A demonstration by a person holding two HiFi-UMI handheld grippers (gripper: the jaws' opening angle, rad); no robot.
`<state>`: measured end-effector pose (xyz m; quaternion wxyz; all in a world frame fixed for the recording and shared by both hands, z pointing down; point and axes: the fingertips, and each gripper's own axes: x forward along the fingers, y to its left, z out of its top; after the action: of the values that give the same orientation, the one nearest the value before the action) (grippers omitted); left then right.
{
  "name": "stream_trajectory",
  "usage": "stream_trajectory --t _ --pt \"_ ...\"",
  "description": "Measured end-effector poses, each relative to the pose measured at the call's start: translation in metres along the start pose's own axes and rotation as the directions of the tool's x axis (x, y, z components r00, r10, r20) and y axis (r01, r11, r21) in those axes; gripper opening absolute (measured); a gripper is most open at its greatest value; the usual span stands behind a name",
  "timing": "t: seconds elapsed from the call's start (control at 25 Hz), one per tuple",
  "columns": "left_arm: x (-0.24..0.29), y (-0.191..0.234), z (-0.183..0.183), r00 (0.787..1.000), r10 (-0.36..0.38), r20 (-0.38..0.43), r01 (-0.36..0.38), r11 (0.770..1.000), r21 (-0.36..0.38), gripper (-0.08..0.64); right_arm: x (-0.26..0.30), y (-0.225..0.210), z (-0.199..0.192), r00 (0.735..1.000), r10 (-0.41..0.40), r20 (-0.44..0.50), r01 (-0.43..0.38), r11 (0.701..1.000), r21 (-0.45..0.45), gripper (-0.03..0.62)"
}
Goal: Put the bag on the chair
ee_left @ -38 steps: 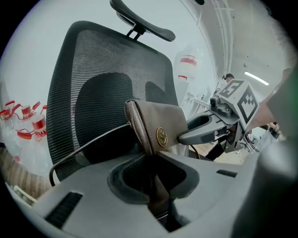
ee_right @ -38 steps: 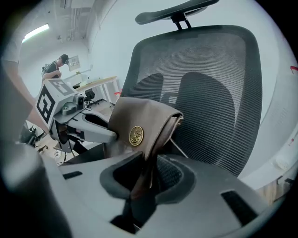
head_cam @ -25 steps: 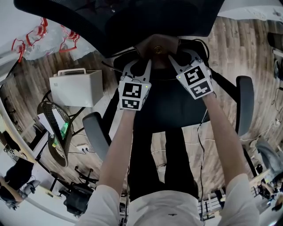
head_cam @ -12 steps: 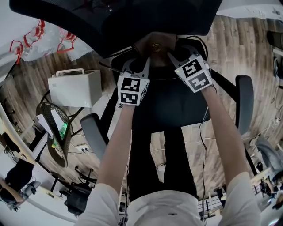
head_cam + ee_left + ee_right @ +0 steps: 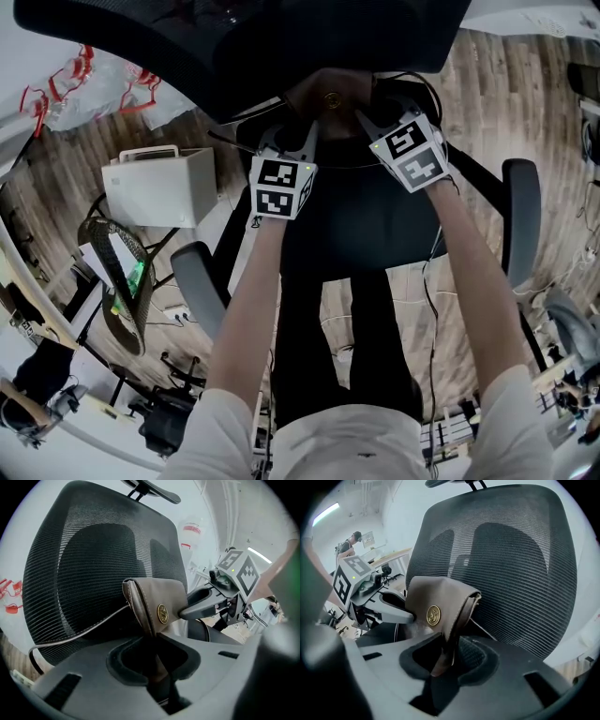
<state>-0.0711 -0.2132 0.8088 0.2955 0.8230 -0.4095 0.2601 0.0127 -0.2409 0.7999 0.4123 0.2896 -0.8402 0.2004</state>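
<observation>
While I look down along my two forearms, one clear sack (image 5: 80, 80) with red handles lies at the far left. Just right of it, one white box (image 5: 155, 187) with a handle on top stands on the wooden floor (image 5: 66, 178). Next comes the one black chair (image 5: 356, 248), its left armrest (image 5: 199, 281) near the box and its right armrest (image 5: 521, 220) at the far side, two in all.

My left tool (image 5: 298, 131) reaches in over the seat (image 5: 394, 225) and pinches the one brown bag (image 5: 330, 94). In the left gripper view the bag's edge runs down into the slot between the jaws and is clamped there. One round gold badge (image 5: 162, 614) sits on the bag's side. One thin cord (image 5: 79, 632) trails from the bag across the mesh backrest (image 5: 93, 559) toward the lower left.

The bag is between my two tools, close in front of the lower backrest and above the rear of the seat. I cannot tell whether its bottom touches the seat.

My right tool (image 5: 382, 114) meets the bag from the other side. Its jaws have just been opening and now stand spread. In the right gripper view the bag's folded edge hangs between them, and the brown tip ends loose in the gap, with no pad pressing on it.
</observation>
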Motion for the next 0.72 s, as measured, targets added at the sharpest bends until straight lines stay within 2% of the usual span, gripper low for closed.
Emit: stream_trajectory --t 0.4,0.72 --pt "-0.0007 0.0055 -0.0094 1.0 -0.009 -0.019 0.008 0.997 -0.077 0.055 0.0026 0.0064 0.0016 1.0 0.008 -0.001 -0.008 1.0 0.027 0.114" --pt "-0.0019 0.0058 -0.0096 1.0 -0.009 -0.027 0.007 0.997 -0.072 0.073 0.0032 0.0066 0.0009 1.0 0.014 -0.02 -0.013 0.999 0.047 0.15"
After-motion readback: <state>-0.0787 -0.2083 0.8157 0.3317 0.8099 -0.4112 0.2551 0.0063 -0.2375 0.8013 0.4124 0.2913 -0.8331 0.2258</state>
